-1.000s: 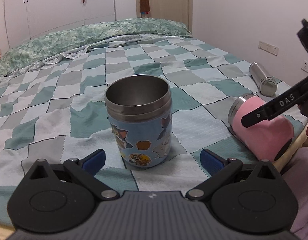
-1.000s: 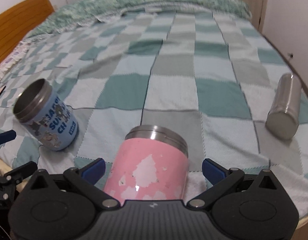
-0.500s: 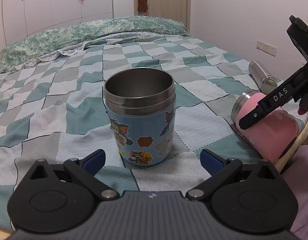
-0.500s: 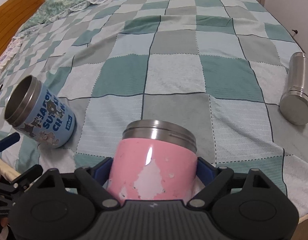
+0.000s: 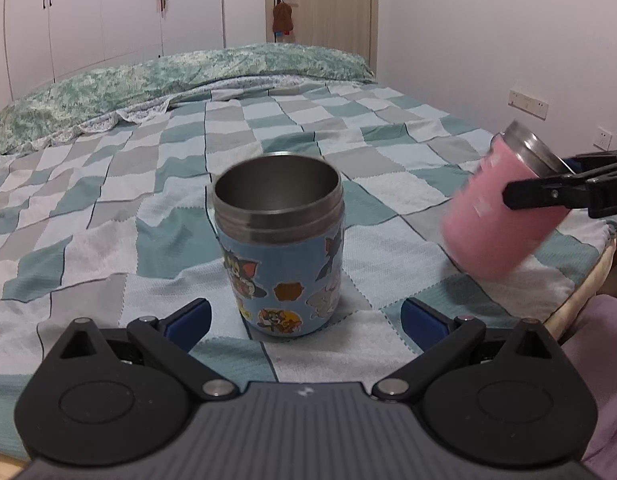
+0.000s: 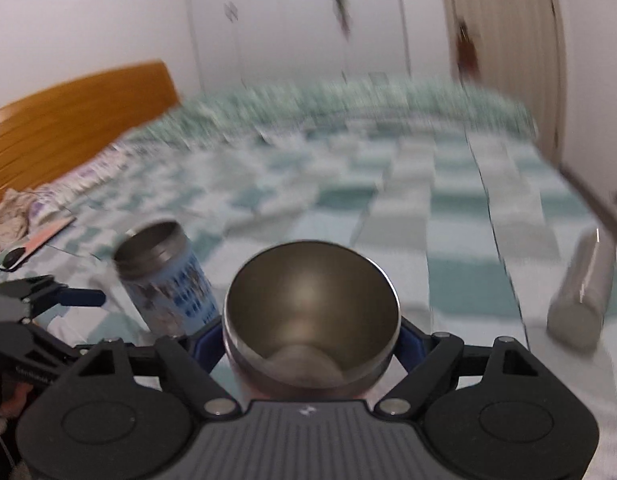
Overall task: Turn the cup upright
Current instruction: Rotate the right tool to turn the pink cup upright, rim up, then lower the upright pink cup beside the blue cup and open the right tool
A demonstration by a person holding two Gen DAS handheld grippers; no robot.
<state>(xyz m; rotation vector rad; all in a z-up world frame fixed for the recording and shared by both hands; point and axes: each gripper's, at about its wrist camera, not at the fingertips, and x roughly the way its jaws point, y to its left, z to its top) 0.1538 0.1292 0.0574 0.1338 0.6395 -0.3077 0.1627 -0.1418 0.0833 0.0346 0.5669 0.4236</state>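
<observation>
A pink steel-rimmed cup (image 5: 502, 216) is clamped in my right gripper (image 6: 311, 338) and held tilted above the bed, its open mouth (image 6: 312, 300) facing the right wrist camera. In the left wrist view the right gripper's black finger (image 5: 564, 194) crosses the cup near its rim. A blue cartoon-sticker cup (image 5: 279, 244) stands upright on the checked bedspread (image 5: 108, 208), also seen in the right wrist view (image 6: 168, 276). My left gripper (image 5: 304, 316) is open just in front of the blue cup, without touching it.
A steel flask (image 6: 584, 296) lies on its side at the bed's right. The bed edge (image 5: 584, 292) runs close on the right. A wooden headboard (image 6: 76, 116) and loose items (image 6: 32, 240) are at the left. Rolled bedding (image 5: 148, 80) lies at the far end.
My right gripper closed on the pink cup, lifted it off the bed and swung it from lying on its side toward upright. The left gripper and blue cup stayed put.
</observation>
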